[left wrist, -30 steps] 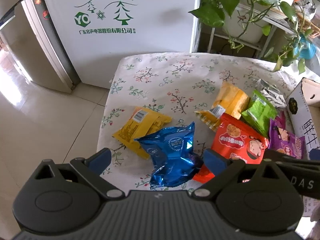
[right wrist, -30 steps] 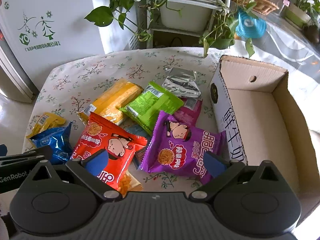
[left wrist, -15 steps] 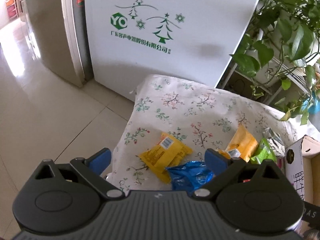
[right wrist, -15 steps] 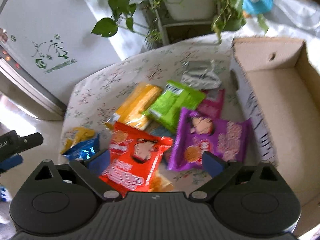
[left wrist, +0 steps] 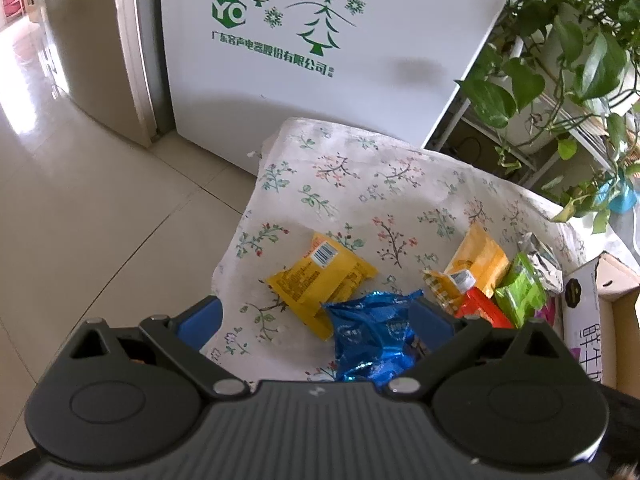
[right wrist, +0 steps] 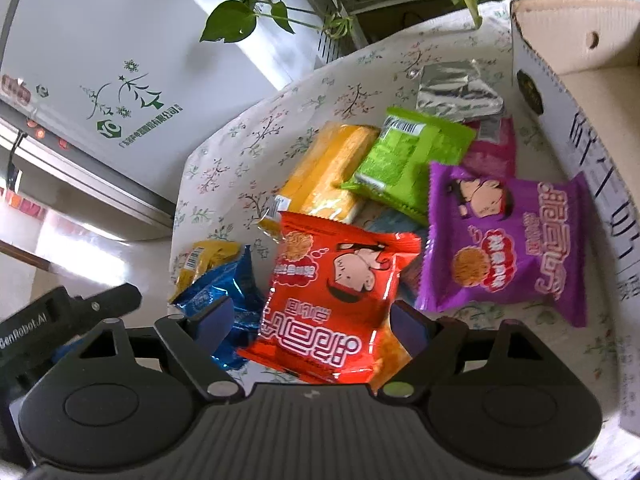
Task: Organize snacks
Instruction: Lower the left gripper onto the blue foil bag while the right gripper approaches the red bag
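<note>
Two snacks (left wrist: 320,276) hug the tablecloth (left wrist: 360,184) edge.

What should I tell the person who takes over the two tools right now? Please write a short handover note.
Right tool: jaws closing around the red snack bag; the pads do not clearly press it yet.
Left tool: open, holding nothing, above the blue foil bag at the near edge of the table.
Things: all snacks lie on the floral tablecloth: yellow bag, orange bag, green bag, silver bag, purple bag.
Cardboard box: stands on the right; no snack seen inside.
Done: nothing packed yet.
Left: finish the grip on the red bag, then probably move every bag into the box.
</note>
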Action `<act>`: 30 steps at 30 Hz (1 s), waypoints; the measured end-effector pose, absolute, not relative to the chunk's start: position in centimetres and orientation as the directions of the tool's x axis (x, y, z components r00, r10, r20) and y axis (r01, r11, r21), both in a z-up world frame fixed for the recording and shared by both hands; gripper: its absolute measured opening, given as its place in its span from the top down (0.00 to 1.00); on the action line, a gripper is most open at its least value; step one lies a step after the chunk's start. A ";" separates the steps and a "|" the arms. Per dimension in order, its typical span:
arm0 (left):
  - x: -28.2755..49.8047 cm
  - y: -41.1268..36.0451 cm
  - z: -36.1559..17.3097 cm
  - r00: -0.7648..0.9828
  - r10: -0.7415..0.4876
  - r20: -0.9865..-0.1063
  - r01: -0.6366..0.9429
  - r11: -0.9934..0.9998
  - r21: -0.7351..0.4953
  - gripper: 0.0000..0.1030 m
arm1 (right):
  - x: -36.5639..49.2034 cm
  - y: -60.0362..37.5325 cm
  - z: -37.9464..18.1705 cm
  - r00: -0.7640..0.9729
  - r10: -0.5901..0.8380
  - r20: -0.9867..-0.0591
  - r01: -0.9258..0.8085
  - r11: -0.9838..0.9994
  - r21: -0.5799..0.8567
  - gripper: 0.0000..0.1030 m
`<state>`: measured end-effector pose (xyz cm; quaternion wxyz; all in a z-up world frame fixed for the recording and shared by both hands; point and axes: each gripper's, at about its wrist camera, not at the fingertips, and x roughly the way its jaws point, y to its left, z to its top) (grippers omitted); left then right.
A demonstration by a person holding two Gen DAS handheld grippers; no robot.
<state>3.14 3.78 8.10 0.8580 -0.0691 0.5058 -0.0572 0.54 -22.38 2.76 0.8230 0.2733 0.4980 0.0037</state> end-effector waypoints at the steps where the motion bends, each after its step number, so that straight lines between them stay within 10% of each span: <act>1: 3.2 3.8 8.0 0.479 -0.170 -0.861 0.027 0.984 -0.179 0.04 | 0.7 -22.3 2.6 0.502 0.272 -0.821 0.271 0.852 0.448 0.13; 30: 3.4 -1.4 3.0 0.400 -0.160 -0.903 0.046 0.987 -0.154 0.04 | -0.9 -24.8 1.8 0.488 0.219 -0.845 0.373 0.823 0.429 0.42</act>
